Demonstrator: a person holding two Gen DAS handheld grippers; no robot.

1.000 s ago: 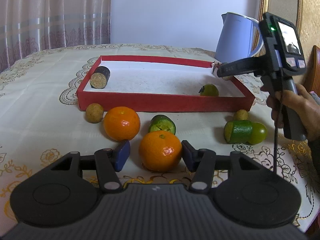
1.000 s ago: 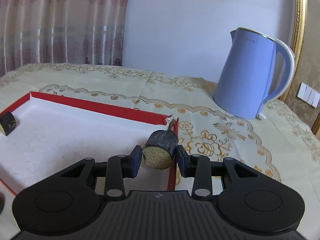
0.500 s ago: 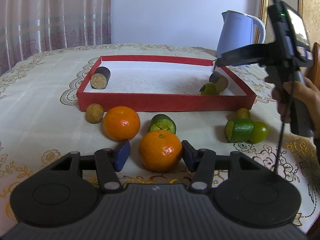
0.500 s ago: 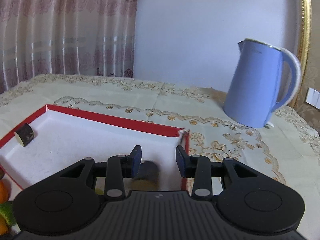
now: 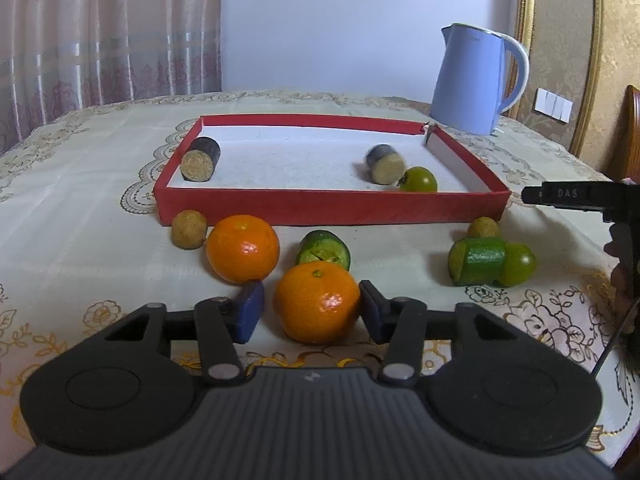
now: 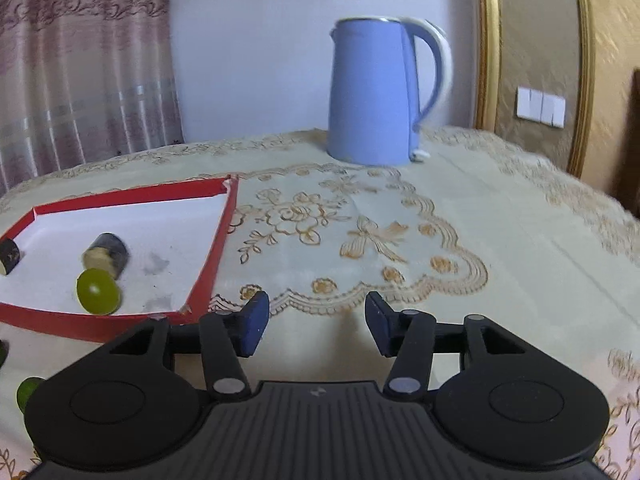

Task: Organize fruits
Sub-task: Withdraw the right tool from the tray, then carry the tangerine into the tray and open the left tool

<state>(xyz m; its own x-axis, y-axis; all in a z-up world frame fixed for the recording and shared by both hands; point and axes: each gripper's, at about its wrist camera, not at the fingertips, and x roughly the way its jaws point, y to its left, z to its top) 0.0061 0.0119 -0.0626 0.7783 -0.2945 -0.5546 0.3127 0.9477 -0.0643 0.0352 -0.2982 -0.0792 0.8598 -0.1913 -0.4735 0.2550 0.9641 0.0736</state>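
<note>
A red tray (image 5: 332,212) holds two dark cylinder pieces (image 5: 200,159) (image 5: 383,164) and a green round fruit (image 5: 418,179). My left gripper (image 5: 311,308) is open, its fingers on either side of an orange (image 5: 318,302) on the tablecloth. A second orange (image 5: 243,249), a cut green fruit (image 5: 323,249), two brown balls (image 5: 189,229) (image 5: 483,227) and a green pair (image 5: 491,261) lie in front of the tray. My right gripper (image 6: 314,324) is open and empty, right of the tray (image 6: 214,256), where the right-hand cylinder piece (image 6: 106,254) and green fruit (image 6: 98,291) also show.
A blue kettle (image 5: 476,80) (image 6: 380,92) stands at the back right of the table. The right hand-held gripper body (image 5: 580,196) shows at the right edge of the left wrist view. A curtain hangs behind on the left.
My right gripper opened and let go of the dark cylinder piece, which rolled in the tray toward the green fruit. The gripper then pulled back right and down. My left gripper stayed put.
</note>
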